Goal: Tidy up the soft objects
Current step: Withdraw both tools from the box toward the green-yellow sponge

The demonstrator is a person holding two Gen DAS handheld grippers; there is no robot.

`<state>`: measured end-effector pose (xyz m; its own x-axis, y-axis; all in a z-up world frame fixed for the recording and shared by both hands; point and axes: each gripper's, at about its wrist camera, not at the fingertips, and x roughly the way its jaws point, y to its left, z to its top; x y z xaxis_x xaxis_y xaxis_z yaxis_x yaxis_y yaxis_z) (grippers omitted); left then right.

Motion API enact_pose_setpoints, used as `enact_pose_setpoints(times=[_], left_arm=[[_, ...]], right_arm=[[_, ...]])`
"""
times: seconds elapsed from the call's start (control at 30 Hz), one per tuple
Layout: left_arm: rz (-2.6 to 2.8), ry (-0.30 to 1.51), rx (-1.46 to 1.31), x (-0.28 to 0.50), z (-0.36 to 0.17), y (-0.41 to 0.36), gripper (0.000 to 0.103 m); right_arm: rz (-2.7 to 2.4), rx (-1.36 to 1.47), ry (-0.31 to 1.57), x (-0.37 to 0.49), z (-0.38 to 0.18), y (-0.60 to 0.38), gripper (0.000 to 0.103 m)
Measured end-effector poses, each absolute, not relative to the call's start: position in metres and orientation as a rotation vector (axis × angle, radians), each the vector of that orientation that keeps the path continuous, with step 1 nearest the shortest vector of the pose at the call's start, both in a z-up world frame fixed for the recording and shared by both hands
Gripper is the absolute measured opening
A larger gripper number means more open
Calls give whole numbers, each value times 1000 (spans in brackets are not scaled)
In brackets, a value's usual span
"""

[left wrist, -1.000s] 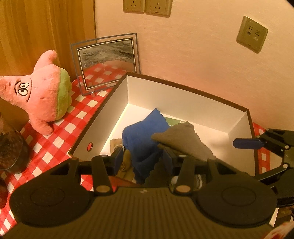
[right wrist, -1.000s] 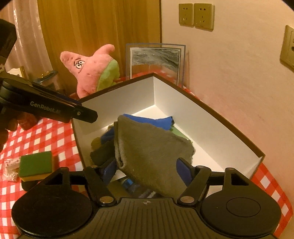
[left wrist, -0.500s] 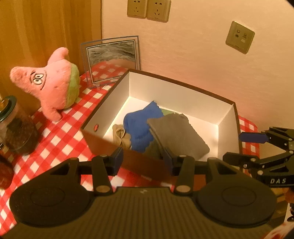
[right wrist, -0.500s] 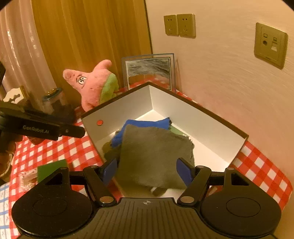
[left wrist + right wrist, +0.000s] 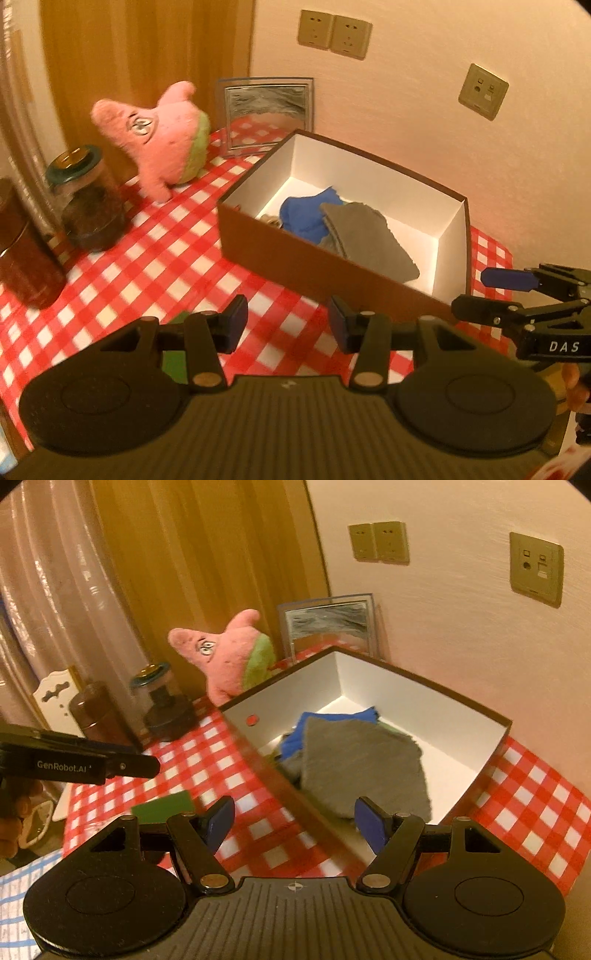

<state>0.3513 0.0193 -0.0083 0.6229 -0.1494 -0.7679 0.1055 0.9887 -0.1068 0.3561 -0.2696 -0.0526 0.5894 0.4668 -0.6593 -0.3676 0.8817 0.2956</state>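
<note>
Both tools empty, jaws apart: left gripper (image 5: 284, 325), right gripper (image 5: 293, 821). Grey cloth (image 5: 364, 764) and blue cloth (image 5: 304, 216) lie in the box (image 5: 317, 264) ahead of me. Plush (image 5: 162, 138) stands beyond-left, outside. Likely next: take the plush at mid-body, lift clear of the rim, avoid the jar (image 5: 88, 206).

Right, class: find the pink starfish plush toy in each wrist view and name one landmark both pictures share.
Left wrist view: the pink starfish plush toy stands upper left on the checked tablecloth, left of the picture frame.
Right wrist view: the toy stands centre, behind the box's far left wall, left of the frame.
Shared landmark: the double wall socket.
</note>
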Motion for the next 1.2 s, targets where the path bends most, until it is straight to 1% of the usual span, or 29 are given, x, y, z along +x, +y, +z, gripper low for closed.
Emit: enact_pose_setpoints(times=[0.4,0.7,0.93,1.2], left_arm=[[-52,905,-107,264,-9,63,45],[35,925,-161,205,-20,95,45],[117,947,-202,178,-36,124,45],[160,945,-214,174,-55,139,44]], right_arm=[[589,138,829,307,-52,-226,71],[655,119,852,280,-55,-198,71],[699,79,875,271,-68,-171,71],[734,8,887,271,-93,-137,71]])
